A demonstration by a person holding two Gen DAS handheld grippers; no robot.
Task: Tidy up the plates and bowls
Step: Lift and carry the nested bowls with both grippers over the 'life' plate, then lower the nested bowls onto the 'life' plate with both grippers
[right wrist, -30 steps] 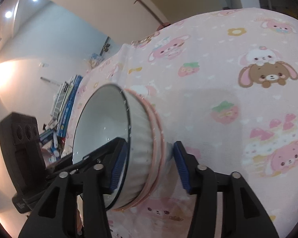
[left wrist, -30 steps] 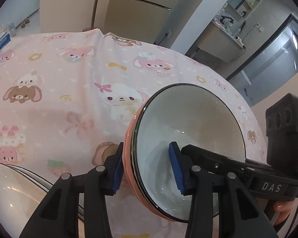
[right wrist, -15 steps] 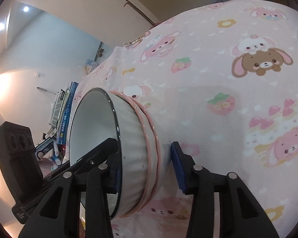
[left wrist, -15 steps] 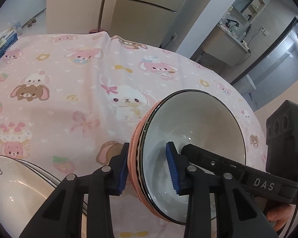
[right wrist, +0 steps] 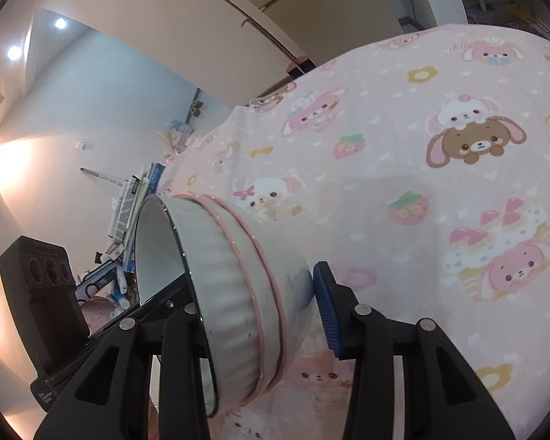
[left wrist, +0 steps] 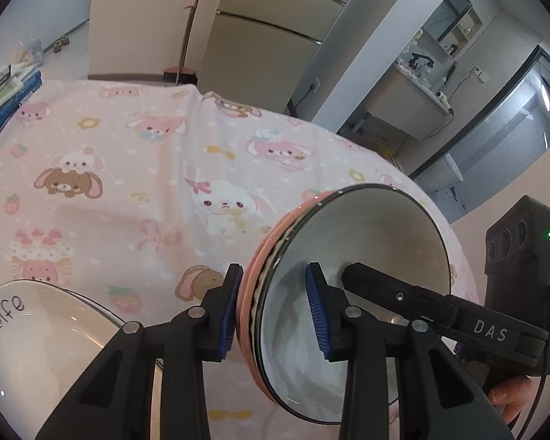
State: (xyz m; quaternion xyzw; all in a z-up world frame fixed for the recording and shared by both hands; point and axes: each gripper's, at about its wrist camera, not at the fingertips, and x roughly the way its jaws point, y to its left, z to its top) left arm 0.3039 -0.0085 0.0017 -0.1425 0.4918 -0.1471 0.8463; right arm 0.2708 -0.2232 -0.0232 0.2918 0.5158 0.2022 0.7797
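Bowls [left wrist: 348, 293], nested and tilted, are pinched at opposite rims by left claw [left wrist: 275, 308] and right claw [right wrist: 256, 304]; uneven release could spill them at 6 o'clock.

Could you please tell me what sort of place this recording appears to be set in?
Probably a home: a table under a pink cartoon-bunny tablecloth, cream cabinet doors behind it, and stacked books at its edge.

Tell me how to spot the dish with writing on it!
Find the pink bunny-print tablecloth. At its near edge, bottom-left in the left wrist view, sits a shallow cream plate, left of the stack of bowls both grippers hold. Only it has the word "Life" handwritten in black.
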